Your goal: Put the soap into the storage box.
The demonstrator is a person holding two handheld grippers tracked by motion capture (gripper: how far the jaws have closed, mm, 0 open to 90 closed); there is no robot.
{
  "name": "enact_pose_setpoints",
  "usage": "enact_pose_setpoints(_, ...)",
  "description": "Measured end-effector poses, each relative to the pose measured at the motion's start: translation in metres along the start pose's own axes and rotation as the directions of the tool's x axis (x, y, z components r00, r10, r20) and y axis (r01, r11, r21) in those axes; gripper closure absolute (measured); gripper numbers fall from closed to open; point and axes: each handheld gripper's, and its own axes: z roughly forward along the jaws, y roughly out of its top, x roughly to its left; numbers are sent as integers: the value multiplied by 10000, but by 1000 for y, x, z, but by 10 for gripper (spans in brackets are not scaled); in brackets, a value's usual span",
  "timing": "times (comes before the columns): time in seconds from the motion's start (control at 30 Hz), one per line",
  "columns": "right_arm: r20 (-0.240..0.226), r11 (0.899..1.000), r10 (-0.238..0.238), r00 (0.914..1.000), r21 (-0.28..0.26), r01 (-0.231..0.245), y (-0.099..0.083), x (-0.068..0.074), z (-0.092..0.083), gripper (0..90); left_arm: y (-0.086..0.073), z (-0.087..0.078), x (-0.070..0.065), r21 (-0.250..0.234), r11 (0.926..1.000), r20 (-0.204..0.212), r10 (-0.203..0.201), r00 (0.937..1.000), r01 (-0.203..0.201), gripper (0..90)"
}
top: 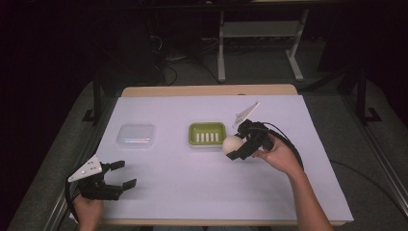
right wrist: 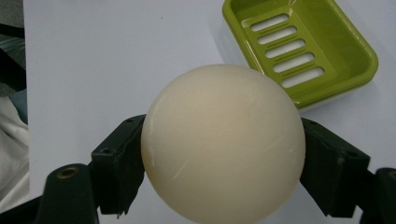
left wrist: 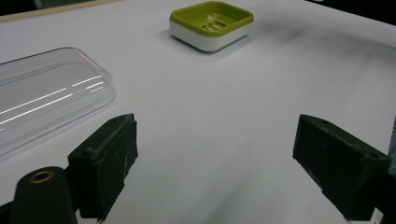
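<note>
A round cream soap ball (top: pixel 232 143) (right wrist: pixel 222 142) is clamped between the jaws of my right gripper (top: pixel 234 146) (right wrist: pixel 219 158), just right of a green slotted soap dish (top: pixel 207 134) (right wrist: pixel 303 49) at the table's middle. The dish holds nothing. My left gripper (top: pixel 121 174) (left wrist: pixel 215 158) hovers open over the near left of the table, its jaws wide apart with bare table between them. A clear plastic lid (top: pixel 136 135) (left wrist: pixel 44 100) lies flat to the left of the dish (left wrist: pixel 211 24).
The table is covered by a white sheet (top: pixel 183 183), with a wooden edge (top: pixel 207 90) at the back. Beyond it stand metal desk legs (top: pixel 221 48) and cables on a dark floor.
</note>
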Motion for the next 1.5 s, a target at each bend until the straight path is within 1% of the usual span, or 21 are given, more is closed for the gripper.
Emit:
enact_pose_setpoints(0.13,-6,10000,-78,10000,37,78,6,-1,1,218,0,-1,0,8,10000,1,27,10000,-27,132)
enact_pose_setpoints(0.17,-27,9999,-131,9999,51,131,8,-1,1,218,0,-1,0,-4,10000,-8,-31,10000,31,132)
enact_pose_setpoints(0.27,-34,9998,-201,9998,4,201,12,-2,1,218,0,-1,0,-13,10000,-8,-34,10000,34,132)
enact_pose_setpoints(0.33,-53,9999,-119,9999,-2,119,13,-2,0,218,0,-1,0,-15,10000,-13,-60,10000,60,132)
enact_pose_setpoints(0.37,-35,9998,-192,9998,-38,192,14,-3,0,219,0,-1,0,-12,10000,-13,-55,10000,55,132)
enact_pose_setpoints(0.5,-47,9999,-148,9999,-31,148,18,-3,0,218,0,-1,0,-12,10000,-10,-42,10000,42,132)
enact_pose_setpoints(0.67,-110,9998,-217,9997,-6,217,24,-5,1,219,0,-1,0,-29,10000,2,-53,10000,53,132)
enact_pose_setpoints(0.73,-136,9997,-213,9997,-79,212,26,-5,2,219,0,-1,1,-42,10000,-1,-63,10000,63,132)
enact_pose_setpoints(0.87,-188,9998,-217,9996,-13,217,27,-5,4,219,0,-1,1,-63,10000,-5,-72,10000,72,132)
enact_pose_setpoints(0.97,-164,9993,-356,9992,66,358,30,-7,5,219,0,-2,0,-71,10000,-9,-69,10000,69,132)
enact_pose_setpoints(1.03,-170,9995,-305,9994,41,306,32,-7,5,219,0,-2,0,-57,10000,-7,-57,10000,57,132)
enact_pose_setpoints(1.1,-148,9993,-375,9992,20,375,34,-8,4,219,0,-1,0,-65,10000,-5,-59,10000,59,132)
enact_pose_setpoints(1.13,-123,9996,-290,9995,30,291,35,-8,3,219,0,-2,0,-62,10000,-10,-65,10000,65,132)
enact_pose_setpoints(1.3,-184,9991,-427,9989,27,427,42,-10,5,219,0,-1,0,-11,10000,-9,-36,10000,36,132)
enact_pose_setpoints(1.37,-193,9992,-387,9991,45,388,44,-11,6,219,0,-1,0,-27,10000,-2,-60,10000,60,132)
enact_pose_setpoints(1.5,-173,9986,-524,9985,81,526,50,-13,8,219,0,-1,0,-29,10000,-15,-53,10000,53,132)
